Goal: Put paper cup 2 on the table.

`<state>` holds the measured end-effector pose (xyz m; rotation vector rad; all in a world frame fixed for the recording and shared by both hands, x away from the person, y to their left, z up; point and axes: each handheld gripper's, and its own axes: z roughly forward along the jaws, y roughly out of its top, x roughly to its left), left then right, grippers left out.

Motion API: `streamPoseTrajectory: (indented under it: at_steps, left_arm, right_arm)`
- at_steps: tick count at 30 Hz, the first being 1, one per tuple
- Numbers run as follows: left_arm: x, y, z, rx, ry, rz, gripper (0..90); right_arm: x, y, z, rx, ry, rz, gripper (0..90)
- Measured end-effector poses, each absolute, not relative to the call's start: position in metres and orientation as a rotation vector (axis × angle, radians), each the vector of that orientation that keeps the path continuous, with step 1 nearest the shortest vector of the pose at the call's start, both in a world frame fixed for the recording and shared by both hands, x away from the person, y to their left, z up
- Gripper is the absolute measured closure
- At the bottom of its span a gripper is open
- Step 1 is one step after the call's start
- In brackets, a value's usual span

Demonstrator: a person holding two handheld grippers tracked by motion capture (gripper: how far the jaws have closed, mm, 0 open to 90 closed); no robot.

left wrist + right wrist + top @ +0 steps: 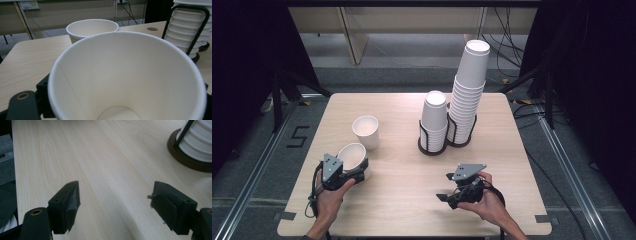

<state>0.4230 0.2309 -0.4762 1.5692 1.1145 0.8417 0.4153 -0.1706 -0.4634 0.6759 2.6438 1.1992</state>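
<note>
My left gripper [358,173] is at the table's front left, shut on a white paper cup [353,155] that tilts toward the camera. In the left gripper view this held cup [125,75] opens wide toward me, with black jaw parts at both lower corners. A second white cup [366,131] stands upright just beyond it, and its rim [92,27] touches or nearly touches the held cup's rim. My right gripper [444,186] hovers low over the front right of the table. Its jaws [115,205] stand open with only bare wood between them.
Two stacks of upside-down paper cups sit in black wire holders at the table's far centre: a short stack [434,122] and a tall leaning stack [469,95]. One holder's round base [186,158] lies ahead and right of my right gripper. The wooden table [402,200] has bare wood between the hands.
</note>
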Motion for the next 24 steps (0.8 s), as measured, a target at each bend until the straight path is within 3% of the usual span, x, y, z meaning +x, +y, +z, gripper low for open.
streamPoseTrajectory:
  at_steps: [24]
  left_arm:
    - [0.458, 0.237, -0.490, 1.580, 1.178, 0.887, 13.3]
  right_arm:
    - [0.415, -0.169, -0.465, 0.664, 2.669, 1.198, 23.6]
